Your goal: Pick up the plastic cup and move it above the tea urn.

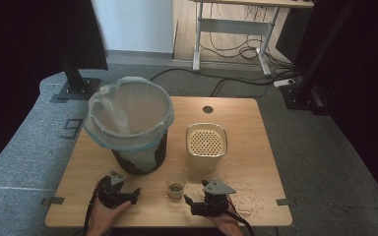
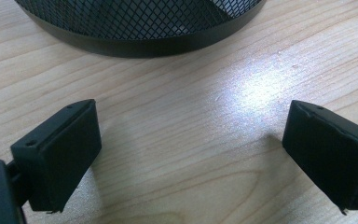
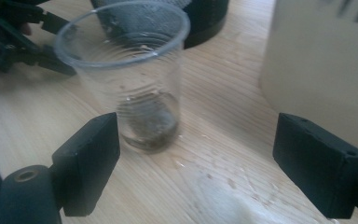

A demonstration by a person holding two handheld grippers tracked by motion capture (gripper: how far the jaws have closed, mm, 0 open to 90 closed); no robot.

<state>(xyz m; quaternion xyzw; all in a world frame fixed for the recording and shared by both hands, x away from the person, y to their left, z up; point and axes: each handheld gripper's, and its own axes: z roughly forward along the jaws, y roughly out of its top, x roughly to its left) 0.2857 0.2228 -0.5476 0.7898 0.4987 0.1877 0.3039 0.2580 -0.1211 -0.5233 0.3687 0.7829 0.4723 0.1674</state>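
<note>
Right gripper (image 3: 196, 172) jaws parted, gripping nothing; the cup (image 3: 135, 79) stands just ahead of its fingers, ungrasped. Left gripper (image 2: 191, 154) released before the bin (image 2: 140, 28). Pickup outstanding.

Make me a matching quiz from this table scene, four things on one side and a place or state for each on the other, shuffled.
Things:
1. cup
2. bin
3. cream box
4. left gripper

Descriptions:
A. lined with a plastic bag
B. open over bare wood
C. clear, with dark dregs at the bottom
D. perforated top, right of the bin

Pairs: 1-C, 2-A, 3-D, 4-B
</note>
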